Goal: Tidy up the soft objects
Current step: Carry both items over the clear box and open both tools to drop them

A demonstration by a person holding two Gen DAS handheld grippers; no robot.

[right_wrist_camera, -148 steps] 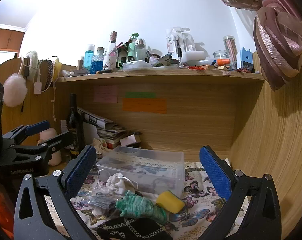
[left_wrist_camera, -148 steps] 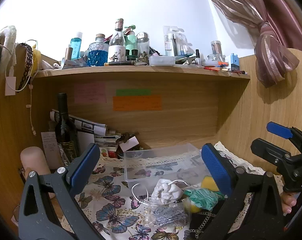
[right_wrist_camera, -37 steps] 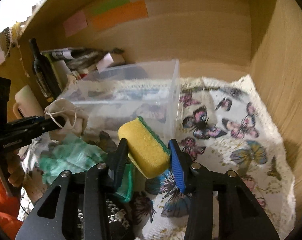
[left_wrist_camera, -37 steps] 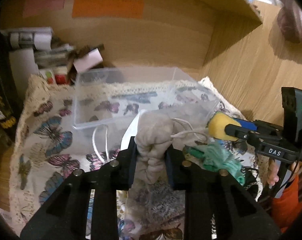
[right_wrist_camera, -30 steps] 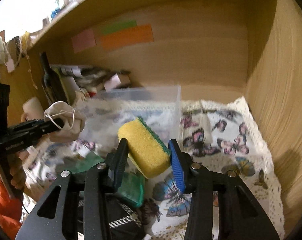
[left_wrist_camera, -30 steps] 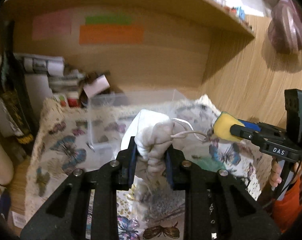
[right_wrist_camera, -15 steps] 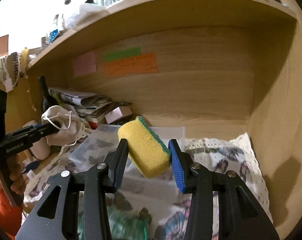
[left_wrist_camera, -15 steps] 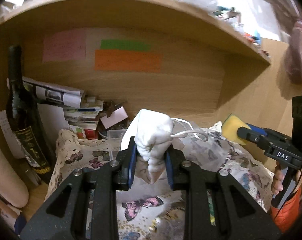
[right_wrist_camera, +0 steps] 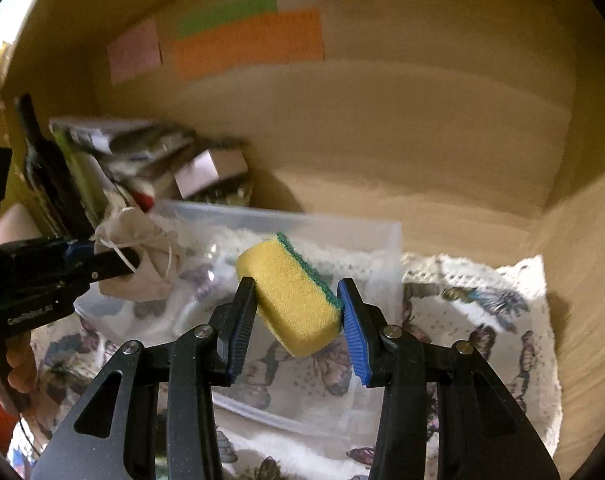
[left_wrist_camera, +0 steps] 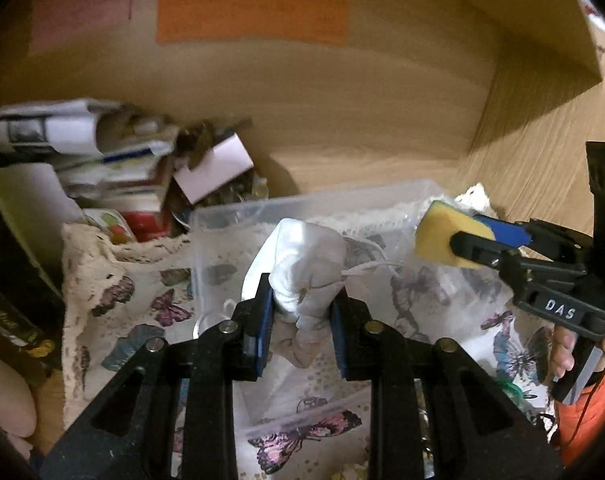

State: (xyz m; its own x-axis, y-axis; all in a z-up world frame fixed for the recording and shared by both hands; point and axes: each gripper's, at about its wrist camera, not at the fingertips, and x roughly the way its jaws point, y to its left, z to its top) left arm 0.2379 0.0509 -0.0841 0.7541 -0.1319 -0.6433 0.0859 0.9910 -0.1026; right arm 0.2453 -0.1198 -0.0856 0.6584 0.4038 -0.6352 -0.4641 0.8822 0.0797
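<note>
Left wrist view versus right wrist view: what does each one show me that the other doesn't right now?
Only the left wrist view shows the white pouch pinched end-on in the left claw and a red item by the paper stack. Only the right wrist view shows the sponge's green scouring face and the dark bottle. Both show the clear bin, the yellow sponge in the right claw, and the butterfly cloth.

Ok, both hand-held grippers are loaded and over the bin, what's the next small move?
Probably lower the right hand-held gripper slightly and open it: its sponge already hangs over the clear bin. The left hand-held gripper holds the pouch over the bin too and can follow.
</note>
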